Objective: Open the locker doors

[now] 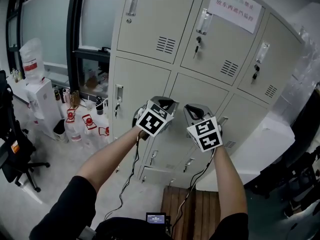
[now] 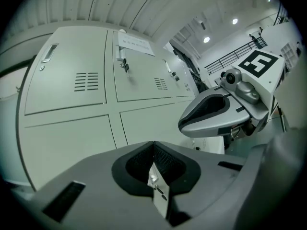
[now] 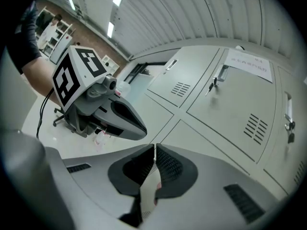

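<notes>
Pale grey metal lockers [image 1: 150,79] fill the view as a grid of doors, and every door in sight is shut. A person holds two grippers side by side in front of the middle row, close to the doors but not touching them.

The left gripper [image 1: 165,104] has its jaws pressed together with nothing between them. The right gripper [image 1: 194,112] is clenched the same way and is also empty.

Each door has a slim handle near its upper left corner, with its long axis upright. The top row's handles sit above both grippers. The top middle handle [image 1: 204,21] has a key [image 1: 198,42] hanging just under it and a paper notice [image 1: 235,6] beside it, and it lies up and slightly right of the right gripper.

The middle row's left handle [image 1: 119,93] lies to the left of the left gripper at about its height, so the left hand looks nearer for that door. The grippers hide the handle of the door directly behind them.

To catch any handle, the jaws would likely need to part first, then close across its narrow width.
</notes>
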Tool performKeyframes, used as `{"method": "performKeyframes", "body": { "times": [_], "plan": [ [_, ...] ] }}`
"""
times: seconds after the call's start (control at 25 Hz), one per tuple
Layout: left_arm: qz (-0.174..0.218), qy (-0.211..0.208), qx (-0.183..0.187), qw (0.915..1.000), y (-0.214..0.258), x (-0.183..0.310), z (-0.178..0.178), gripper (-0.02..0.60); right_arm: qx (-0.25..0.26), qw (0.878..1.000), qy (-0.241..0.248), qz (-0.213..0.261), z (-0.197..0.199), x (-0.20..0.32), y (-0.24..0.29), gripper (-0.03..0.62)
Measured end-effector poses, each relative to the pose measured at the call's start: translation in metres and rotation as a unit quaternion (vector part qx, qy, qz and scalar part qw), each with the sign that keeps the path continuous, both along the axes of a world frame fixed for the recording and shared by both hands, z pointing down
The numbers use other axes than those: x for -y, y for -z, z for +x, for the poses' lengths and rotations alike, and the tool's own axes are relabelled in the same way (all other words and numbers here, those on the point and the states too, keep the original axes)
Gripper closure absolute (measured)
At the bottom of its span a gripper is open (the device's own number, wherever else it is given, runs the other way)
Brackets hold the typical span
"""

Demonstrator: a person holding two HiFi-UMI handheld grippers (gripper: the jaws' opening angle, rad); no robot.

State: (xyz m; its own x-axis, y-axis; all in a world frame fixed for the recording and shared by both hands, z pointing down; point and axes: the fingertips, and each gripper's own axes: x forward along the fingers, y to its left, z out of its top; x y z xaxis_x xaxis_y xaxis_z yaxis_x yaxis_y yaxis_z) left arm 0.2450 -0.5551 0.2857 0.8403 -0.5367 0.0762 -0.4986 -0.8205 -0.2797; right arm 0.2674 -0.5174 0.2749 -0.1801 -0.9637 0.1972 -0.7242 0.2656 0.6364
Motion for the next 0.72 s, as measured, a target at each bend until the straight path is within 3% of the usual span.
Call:
{"method": "performKeyframes", "body": {
  "times": [0.4, 0.72],
  "plan": [
    [0.031, 0.0, -0.018, 0.9994, 0.078, 0.0, 0.012, 0.562, -0.086, 0.992, 0.049, 0.077, -0.01, 0.019, 0.11, 0.556],
    [0.025, 0.016, -0.03, 0.9991, 0.124, 0.013, 0.014, 0.563, -0.154, 0.981, 0.033, 0.115, 0.012, 0.038, 0.182, 0.556]
  ]
}}
